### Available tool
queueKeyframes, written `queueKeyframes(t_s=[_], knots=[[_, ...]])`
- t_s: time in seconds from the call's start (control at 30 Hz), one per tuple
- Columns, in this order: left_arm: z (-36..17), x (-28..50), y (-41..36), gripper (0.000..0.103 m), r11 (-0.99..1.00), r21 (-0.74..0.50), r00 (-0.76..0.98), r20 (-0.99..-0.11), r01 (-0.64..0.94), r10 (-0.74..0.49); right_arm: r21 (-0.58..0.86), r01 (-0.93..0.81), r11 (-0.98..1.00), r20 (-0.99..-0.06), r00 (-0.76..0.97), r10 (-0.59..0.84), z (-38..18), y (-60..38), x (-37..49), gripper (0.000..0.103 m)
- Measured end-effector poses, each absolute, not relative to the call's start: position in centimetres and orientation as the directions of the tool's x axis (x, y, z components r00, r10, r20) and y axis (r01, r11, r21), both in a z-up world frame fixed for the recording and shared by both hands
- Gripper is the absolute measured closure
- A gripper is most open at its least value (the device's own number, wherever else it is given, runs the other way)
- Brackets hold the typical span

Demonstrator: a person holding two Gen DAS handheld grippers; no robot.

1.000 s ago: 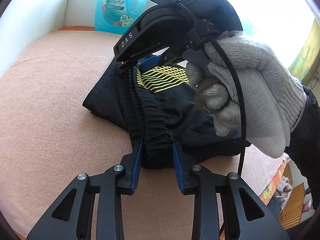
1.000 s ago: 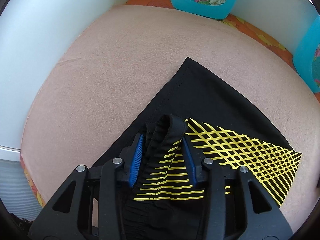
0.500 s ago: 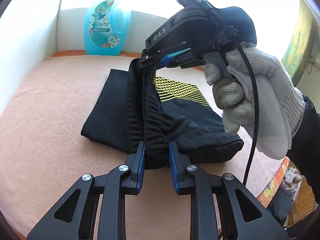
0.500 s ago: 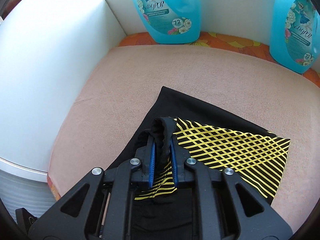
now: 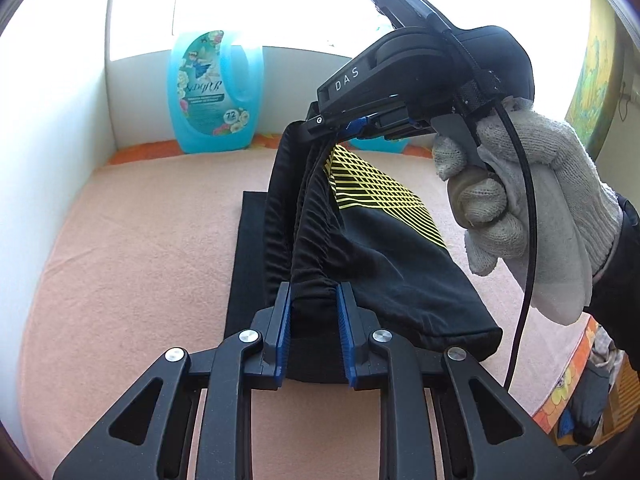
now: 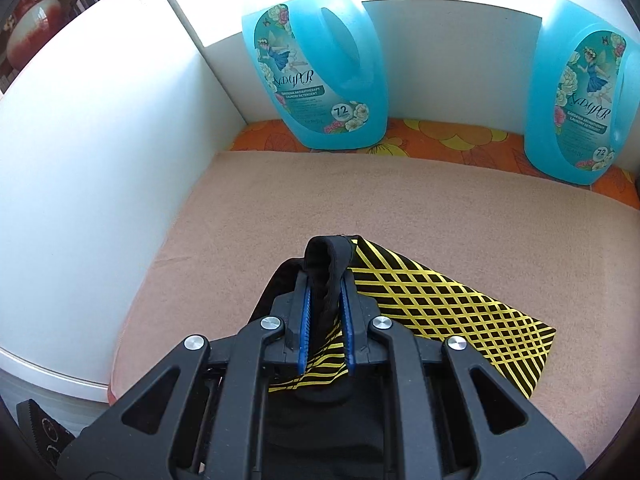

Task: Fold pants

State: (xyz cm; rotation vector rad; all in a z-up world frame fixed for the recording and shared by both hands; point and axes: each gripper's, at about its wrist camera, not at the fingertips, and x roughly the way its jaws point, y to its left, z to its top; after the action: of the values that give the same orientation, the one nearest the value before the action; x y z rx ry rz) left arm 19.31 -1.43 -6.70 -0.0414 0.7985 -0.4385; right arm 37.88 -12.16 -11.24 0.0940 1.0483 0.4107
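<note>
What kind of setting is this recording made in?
Probably a home laundry or folding corner by a window, not a lab. Two blue detergent jugs stand against a white wall, black pants hang over a peach towel-covered surface, and a floral orange cloth lies beneath.

Two blue detergent jugs [image 6: 320, 72], pink mat [image 6: 400, 200]

You get hard daylight from the window [image 5: 304, 4] ahead of each gripper, blown out white; fisheye bends the edges, corners go dark, focus stays sharp.
</note>
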Motion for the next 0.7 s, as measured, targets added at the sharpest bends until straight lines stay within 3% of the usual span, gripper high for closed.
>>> queueKeyframes(t_s=[0.23,0.33,0.43,0.53,0.63,0.7], knots=[[-10.1,20.5,-0.7,0.084,0.925,-0.212,0.559,-0.746,0.317,-0.362,0.242,-0.336,0.91,-0.872,0.335,0.356,-16.8,-8.8,39.6,0.088],[-10.9,20.8,-0.5,0.083,0.933,-0.196,0.553,-0.761,0.303,-0.339,0.245,-0.352,0.903,-0.868,0.335,0.366,-17.5,-8.8,39.7,0.08],[-11.1,21.2,-0.6,0.083,0.939,-0.167,0.549,-0.774,0.302,-0.314,0.336,-0.356,0.872,-0.825,0.336,0.455,-16.4,-10.7,39.3,0.058],[-11.2,21.1,-0.7,0.08,0.943,-0.149,0.549,-0.781,0.298,-0.297,0.378,-0.363,0.852,-0.753,0.414,0.511,-13.4,-14.0,38.4,0.044],[-11.2,20.9,-0.8,0.077,0.944,-0.131,0.551,-0.785,0.301,-0.285,0.463,-0.363,0.809,-0.68,0.44,0.587,-10.4,-17.8,37.4,0.041],[-11.0,20.4,-0.5,0.066,0.947,-0.129,0.556,-0.783,0.293,-0.278,0.456,-0.384,0.802,-0.649,0.473,0.596,-8.9,-20.1,35.9,0.041]])
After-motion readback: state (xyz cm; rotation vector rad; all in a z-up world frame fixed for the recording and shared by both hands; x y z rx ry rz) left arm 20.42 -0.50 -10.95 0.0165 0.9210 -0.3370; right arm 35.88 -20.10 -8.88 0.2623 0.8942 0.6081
